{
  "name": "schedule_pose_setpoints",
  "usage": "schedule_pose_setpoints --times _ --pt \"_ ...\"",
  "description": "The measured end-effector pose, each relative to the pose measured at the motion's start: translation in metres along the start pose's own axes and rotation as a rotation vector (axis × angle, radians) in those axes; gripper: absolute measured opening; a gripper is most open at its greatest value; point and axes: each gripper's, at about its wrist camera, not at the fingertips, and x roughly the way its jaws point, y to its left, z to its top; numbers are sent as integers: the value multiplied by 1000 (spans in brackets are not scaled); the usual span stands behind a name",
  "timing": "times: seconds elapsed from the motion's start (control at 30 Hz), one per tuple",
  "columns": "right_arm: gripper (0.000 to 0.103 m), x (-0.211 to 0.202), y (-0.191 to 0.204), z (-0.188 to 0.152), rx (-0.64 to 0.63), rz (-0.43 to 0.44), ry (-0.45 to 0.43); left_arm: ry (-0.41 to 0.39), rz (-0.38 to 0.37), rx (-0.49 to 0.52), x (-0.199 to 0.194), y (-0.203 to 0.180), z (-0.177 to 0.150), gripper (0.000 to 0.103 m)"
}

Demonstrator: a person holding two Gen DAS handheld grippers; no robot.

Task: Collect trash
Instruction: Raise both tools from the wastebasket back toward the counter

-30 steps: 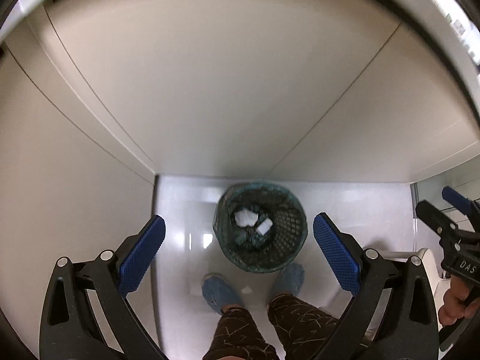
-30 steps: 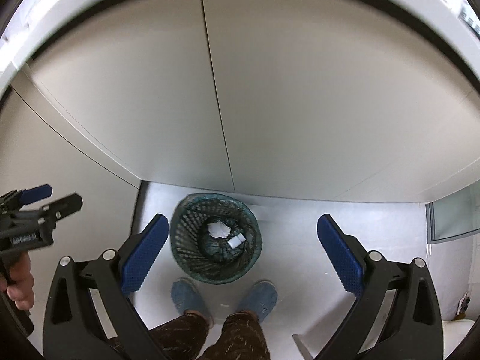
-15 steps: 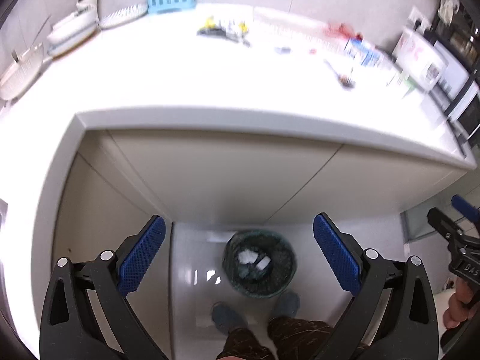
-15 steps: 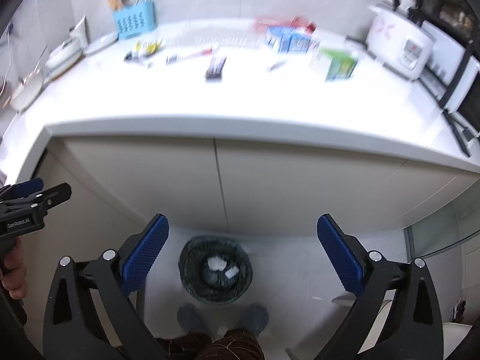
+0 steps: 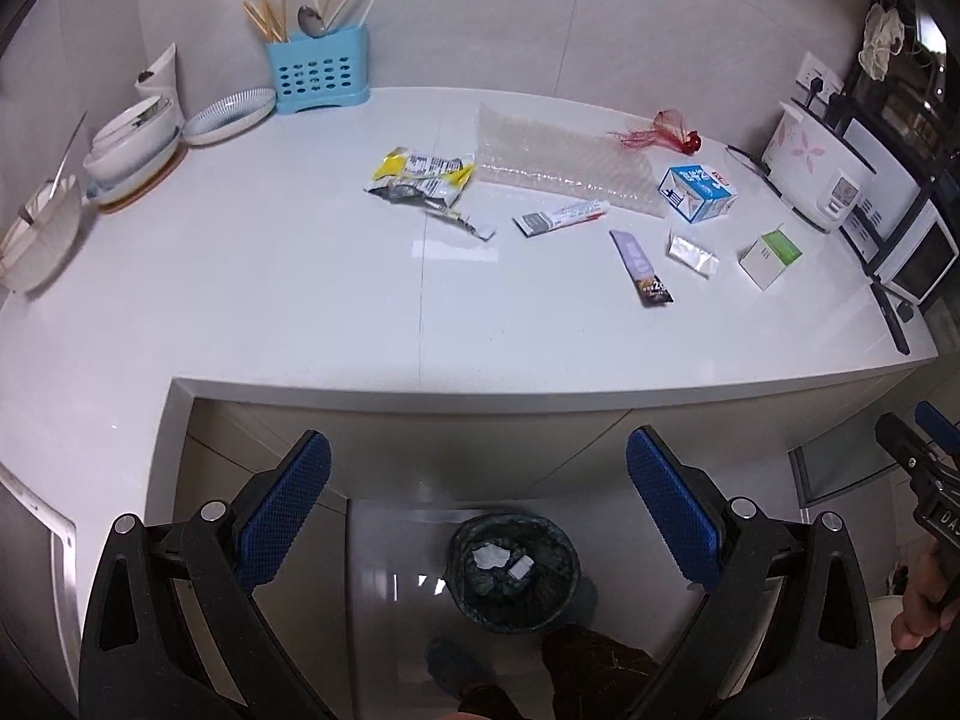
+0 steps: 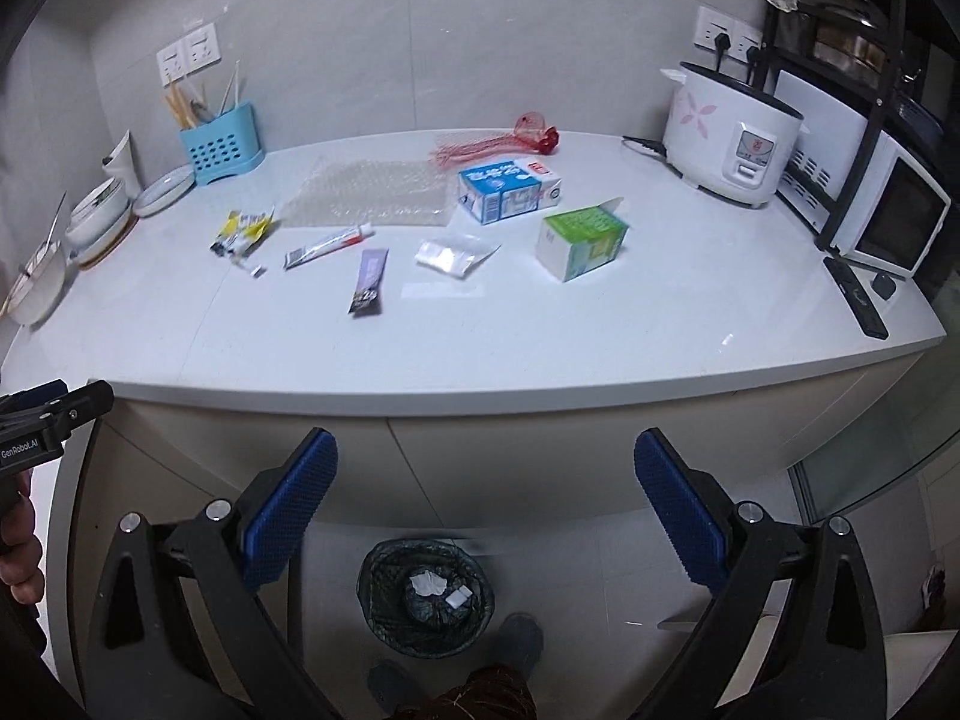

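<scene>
Right wrist view: both grippers (image 6: 486, 504) (image 5: 479, 507) wide open, empty, over bin (image 6: 426, 597); I'd reach next for sachet (image 6: 368, 282).

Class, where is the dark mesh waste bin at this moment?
The dark mesh waste bin stands on the floor below the white counter, low centre in both views, just beyond the person's shoes.

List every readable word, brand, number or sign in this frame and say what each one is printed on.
"GenRobot.AI": on the body of the left gripper, seen from the right wrist view.
"DA...": cut off at the frame edge, on the right gripper, seen from the left wrist view.
Too small or blurred to read: blue milk carton, green box, tube, purple sachet, yellow wrapper, rice cooker panel.
</scene>
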Motion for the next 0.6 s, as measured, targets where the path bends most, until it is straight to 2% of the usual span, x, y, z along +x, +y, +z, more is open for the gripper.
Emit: schedule_pose_setpoints --times 0.27,0.43,0.6 --pt "95 36 -39 51 13 24 -9 -18 50 -25 26 -20 58 97" --pt "95 70 -62 90 -20 37 3 0 83 -56 56 -27 95 97" --pt "95 102 -79 113 -40 36 30 24 130 -119 86 -22 124 97"
